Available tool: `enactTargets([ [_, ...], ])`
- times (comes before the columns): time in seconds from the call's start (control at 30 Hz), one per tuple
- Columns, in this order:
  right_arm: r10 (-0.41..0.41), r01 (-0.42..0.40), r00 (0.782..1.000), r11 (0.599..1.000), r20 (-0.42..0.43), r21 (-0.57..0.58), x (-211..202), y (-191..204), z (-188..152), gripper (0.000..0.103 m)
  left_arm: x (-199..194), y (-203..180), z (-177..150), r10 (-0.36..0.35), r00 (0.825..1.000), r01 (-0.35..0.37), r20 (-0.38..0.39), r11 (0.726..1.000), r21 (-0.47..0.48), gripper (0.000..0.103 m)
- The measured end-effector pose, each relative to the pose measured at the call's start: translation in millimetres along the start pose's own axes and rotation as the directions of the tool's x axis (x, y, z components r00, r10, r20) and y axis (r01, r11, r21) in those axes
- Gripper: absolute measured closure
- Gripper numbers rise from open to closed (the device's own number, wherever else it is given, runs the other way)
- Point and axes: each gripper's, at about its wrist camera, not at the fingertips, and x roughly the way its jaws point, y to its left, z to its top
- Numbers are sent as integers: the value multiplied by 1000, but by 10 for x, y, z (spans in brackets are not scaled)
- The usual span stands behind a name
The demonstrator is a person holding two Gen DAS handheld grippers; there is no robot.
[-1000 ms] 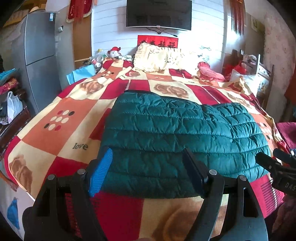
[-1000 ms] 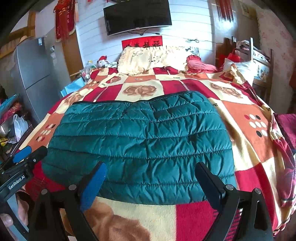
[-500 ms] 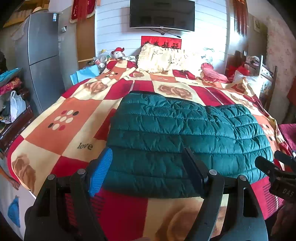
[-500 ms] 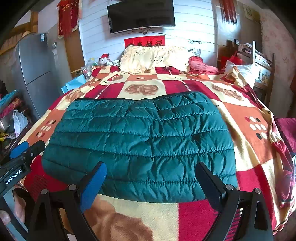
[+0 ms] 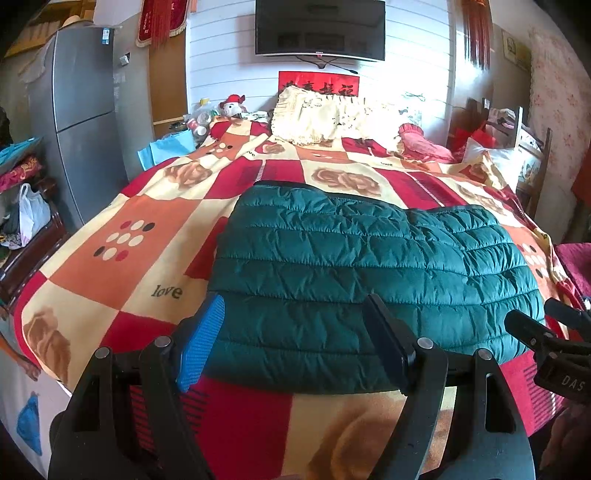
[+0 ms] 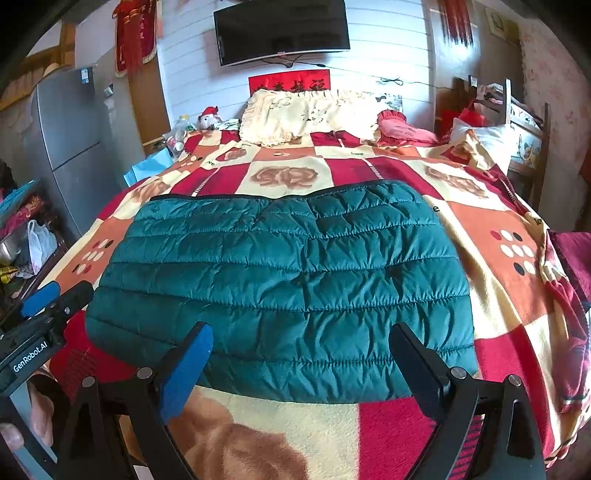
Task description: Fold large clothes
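Now both tongs, the left tongs (image 5: 293, 338) and the right tongs (image 6: 301, 365), have drawn back slightly toward the bed's (image 6: 517, 280) near edge, wide and empty (nothing gripped), leaving the green jacket (image 6: 288, 280) lying folded flat, apparently finished.

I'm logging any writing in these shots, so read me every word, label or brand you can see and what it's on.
"love" on the checked blanket, and again smaller near the pillows.
"GenRobot.AI" on the left gripper, seen from the right wrist view.
"DAS", cut off at the picture's edge, on the right gripper.
Gold Chinese characters on the red banner under the TV: too blurred to read.
Sticker on the fridge: too small to read.
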Motion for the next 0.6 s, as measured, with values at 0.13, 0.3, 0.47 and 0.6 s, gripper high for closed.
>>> enactTargets([
  [0.13,4,-4,1000,1000,-6,-2,15,12,2,8,4,-4,1,-4,1000,4,-5,1000,0,25],
  [0.3,8,-8,1000,1000,-10,3,38,21,4,8,3,-5,-1,-4,1000,4,-4,1000,1,25],
  [0.47,9,-9,1000,1000,-8,4,38,19,6,8,6,-3,9,-5,1000,5,-1,1000,-2,25],
  [0.6,10,-10,1000,1000,-2,6,43,21,19,8,5,-9,12,-3,1000,3,-1,1000,1,25],
])
